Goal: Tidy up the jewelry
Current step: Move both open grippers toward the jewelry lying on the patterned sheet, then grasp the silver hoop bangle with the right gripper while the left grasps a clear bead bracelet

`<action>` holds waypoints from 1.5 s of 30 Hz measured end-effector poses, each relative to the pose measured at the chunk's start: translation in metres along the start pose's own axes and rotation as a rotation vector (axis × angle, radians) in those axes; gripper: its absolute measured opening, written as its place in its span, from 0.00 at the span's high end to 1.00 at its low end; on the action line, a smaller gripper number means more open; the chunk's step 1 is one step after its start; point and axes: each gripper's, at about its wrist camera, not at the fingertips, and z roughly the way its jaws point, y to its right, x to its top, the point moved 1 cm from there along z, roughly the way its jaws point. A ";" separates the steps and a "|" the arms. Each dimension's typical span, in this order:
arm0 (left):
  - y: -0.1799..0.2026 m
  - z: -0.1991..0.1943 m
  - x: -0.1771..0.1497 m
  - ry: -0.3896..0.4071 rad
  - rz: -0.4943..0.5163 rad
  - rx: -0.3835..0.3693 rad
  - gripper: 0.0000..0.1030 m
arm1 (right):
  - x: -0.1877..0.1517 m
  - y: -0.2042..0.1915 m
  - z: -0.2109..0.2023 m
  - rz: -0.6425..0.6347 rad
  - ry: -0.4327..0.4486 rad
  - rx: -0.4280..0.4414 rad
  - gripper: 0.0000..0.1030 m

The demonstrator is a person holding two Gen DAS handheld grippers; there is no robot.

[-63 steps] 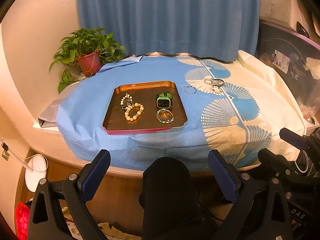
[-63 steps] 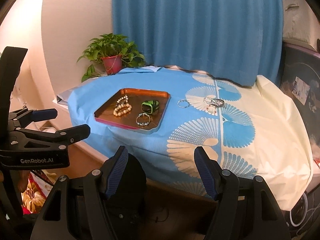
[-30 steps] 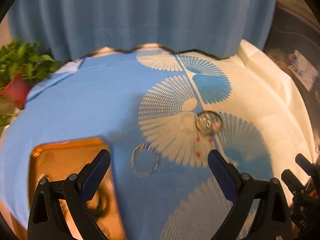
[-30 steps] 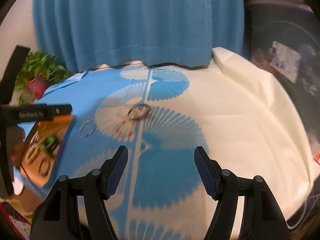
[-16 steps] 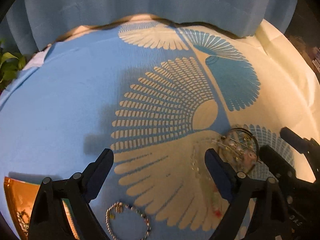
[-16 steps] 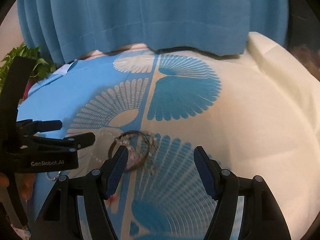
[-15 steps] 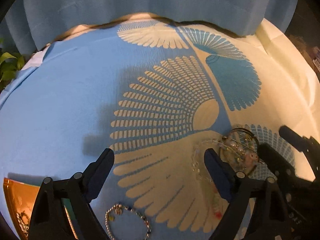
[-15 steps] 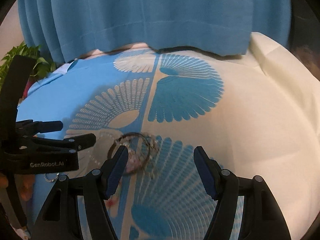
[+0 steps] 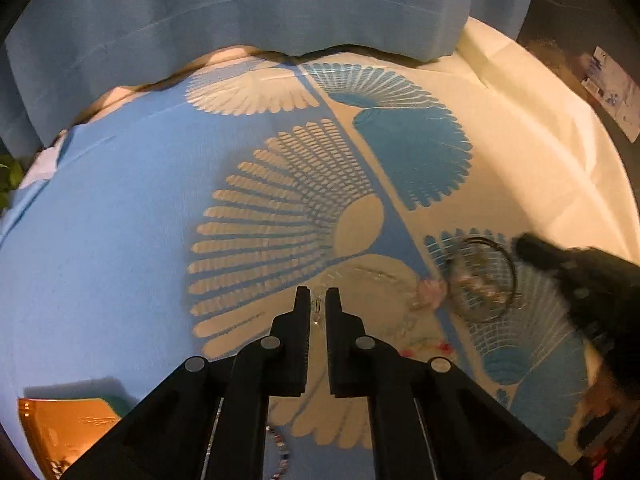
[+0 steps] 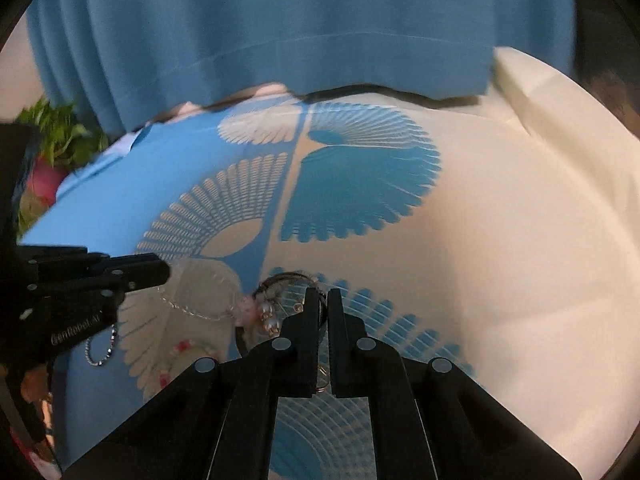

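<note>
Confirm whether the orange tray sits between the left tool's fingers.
No, the orange tray lies at the lower left corner, well apart from the left tool.

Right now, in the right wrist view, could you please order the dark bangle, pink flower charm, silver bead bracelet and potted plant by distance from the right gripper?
1. dark bangle, at the right gripper
2. pink flower charm, just left
3. silver bead bracelet, far left
4. potted plant, back left
</note>
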 end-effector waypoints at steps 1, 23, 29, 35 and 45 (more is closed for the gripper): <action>-0.002 0.000 -0.002 -0.004 -0.001 0.007 0.95 | -0.003 0.010 -0.007 0.028 0.007 0.001 0.98; -0.014 0.016 -0.004 -0.042 -0.034 -0.061 0.43 | -0.026 -0.029 0.014 -0.229 -0.063 -0.060 0.29; -0.009 0.023 -0.002 -0.052 -0.008 -0.057 0.32 | -0.022 -0.033 0.025 -0.236 -0.069 -0.060 0.28; -0.009 0.021 0.002 -0.057 0.007 -0.076 0.94 | -0.019 -0.032 0.030 -0.216 -0.058 -0.036 0.29; -0.006 -0.033 0.007 0.056 -0.020 -0.124 0.95 | -0.009 -0.033 -0.003 -0.194 0.046 -0.077 0.40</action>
